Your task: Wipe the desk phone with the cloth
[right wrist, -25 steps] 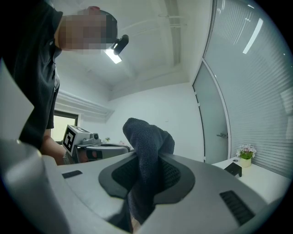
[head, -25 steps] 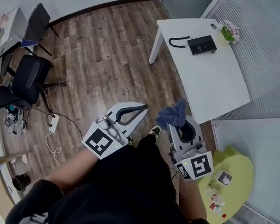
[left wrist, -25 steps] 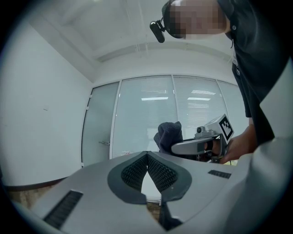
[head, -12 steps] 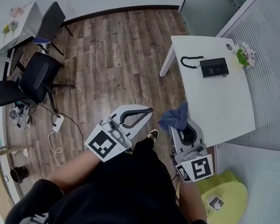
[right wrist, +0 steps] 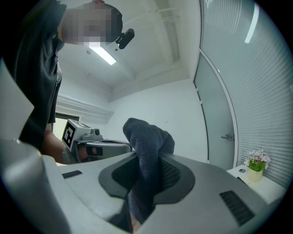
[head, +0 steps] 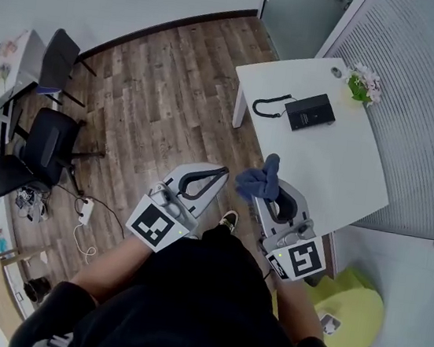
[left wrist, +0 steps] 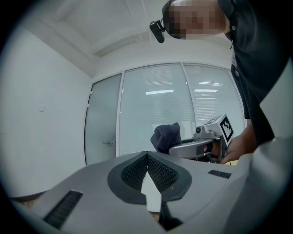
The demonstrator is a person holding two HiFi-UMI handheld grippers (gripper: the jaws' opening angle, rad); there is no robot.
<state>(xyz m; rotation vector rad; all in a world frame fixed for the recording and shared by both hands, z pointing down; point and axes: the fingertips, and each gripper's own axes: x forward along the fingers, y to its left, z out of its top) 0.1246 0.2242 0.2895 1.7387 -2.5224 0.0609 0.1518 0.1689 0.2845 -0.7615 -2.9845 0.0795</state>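
At the person's waist, above a wood floor, both grippers are held much as they were a second ago; only the head camera has swung a little, so the white table (head: 336,169) has slid about in the picture without seeming any nearer. My reading is that the person is still on the way to the table and no wiping has begun. Starting at the left, the left gripper (head: 219,171) points toward 1 o'clock with its jaws closed tip to tip and nothing between them. Just to its right, the right gripper (head: 272,190) is still clamped on the dark blue cloth (head: 257,179), which bunches up above the pads and hangs down between them. Farther right, at about 1 o'clock and well apart from both grippers, the black desk phone (head: 310,112) lies on the table's far half, untouched, its handset (head: 267,106) off the cradle just to its left. A small flower pot (head: 360,83) stands near the table's far corner.
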